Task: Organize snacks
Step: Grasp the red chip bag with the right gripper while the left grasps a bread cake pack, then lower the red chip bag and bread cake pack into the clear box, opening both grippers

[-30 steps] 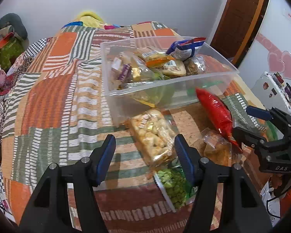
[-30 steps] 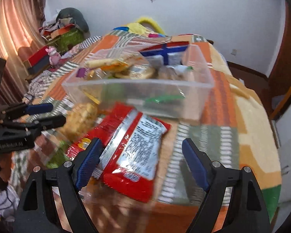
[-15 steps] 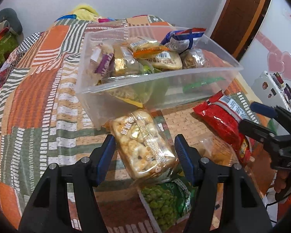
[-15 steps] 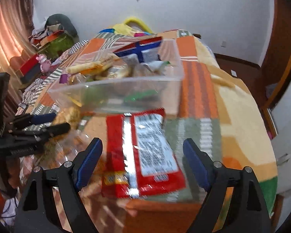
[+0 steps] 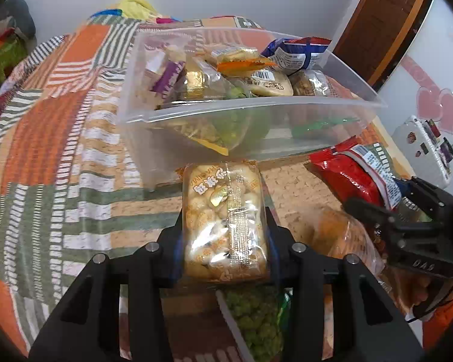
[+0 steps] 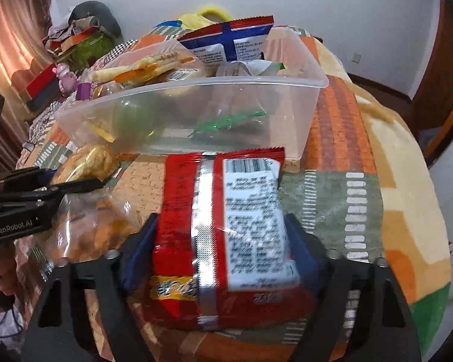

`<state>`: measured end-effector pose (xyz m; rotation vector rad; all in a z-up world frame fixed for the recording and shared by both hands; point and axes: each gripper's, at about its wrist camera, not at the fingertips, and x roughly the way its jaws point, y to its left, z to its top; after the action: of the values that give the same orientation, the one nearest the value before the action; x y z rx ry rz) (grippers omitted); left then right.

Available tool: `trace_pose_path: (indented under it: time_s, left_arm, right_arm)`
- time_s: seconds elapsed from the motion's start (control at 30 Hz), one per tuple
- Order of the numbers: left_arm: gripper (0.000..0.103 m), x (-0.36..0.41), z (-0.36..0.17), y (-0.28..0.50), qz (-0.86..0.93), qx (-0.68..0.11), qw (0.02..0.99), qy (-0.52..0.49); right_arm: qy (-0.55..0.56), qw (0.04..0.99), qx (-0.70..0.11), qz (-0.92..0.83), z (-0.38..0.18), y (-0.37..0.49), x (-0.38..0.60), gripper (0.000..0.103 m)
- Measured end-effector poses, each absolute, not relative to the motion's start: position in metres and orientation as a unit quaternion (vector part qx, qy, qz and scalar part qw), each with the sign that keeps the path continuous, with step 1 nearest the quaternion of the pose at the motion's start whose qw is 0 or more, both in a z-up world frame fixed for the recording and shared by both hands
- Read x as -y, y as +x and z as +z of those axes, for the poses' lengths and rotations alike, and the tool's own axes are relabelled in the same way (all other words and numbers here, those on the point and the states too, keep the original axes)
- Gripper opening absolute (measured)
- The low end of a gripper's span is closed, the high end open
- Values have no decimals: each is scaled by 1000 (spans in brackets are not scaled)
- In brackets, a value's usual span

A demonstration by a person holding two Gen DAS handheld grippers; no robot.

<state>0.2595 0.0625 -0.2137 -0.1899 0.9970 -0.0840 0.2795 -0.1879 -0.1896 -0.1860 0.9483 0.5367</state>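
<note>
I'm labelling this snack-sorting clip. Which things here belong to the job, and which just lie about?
Job:
- puffed-snack pack, in left gripper
- red snack bag, in right gripper
- clear plastic bin
- green pea bag
- clear bag of orange snacks

Lying about:
- patchwork blanket
- pink toy
- door

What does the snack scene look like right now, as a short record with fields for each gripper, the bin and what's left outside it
left gripper: shut on the clear pack of puffed snacks
right gripper: shut on the red packet
clear plastic bin: on the patchwork bedspread, already holds several snacks
left outside: bag of green peas, clear bag of orange snacks
blue and white packet: sticks up from the bin
</note>
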Motion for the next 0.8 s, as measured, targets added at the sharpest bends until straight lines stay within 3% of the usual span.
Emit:
trace_pose_path:
  time_s: [0.43,0.8]
  left_arm:
    - [44,-62,-155,226,-46,-418,905,-67]
    - [44,-71,-115,251,-41,-375,922,-88]
  right_arm:
    - [-59,878,-392,268,-140,256,215,63]
    - [-48,902,-329,275,-100,279,198,63]
